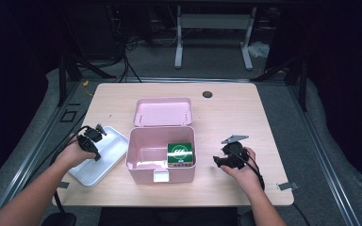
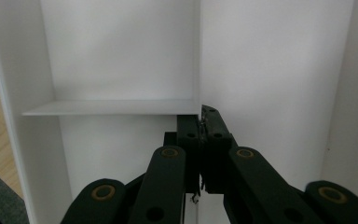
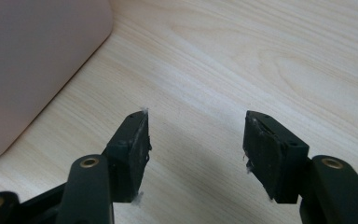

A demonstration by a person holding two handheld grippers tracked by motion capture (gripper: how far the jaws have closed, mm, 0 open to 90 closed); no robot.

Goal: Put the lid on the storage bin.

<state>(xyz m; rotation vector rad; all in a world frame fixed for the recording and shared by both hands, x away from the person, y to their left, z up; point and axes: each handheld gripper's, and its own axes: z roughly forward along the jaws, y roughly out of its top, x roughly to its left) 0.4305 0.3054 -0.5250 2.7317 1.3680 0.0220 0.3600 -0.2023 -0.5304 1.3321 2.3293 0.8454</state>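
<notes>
Two grippers [image 1: 93,141] [image 1: 221,162] flank one pink box [image 1: 160,176] (lid off).

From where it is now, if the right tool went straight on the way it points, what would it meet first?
Probably the pink box. The right tool points left toward its side wall in the high view, with bare table between. In the right gripper view the box sits left of centre, so it might pass close by.

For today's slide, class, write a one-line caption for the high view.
Left gripper shut over the white tray; right gripper open beside the open pink box holding a green packet.
</notes>
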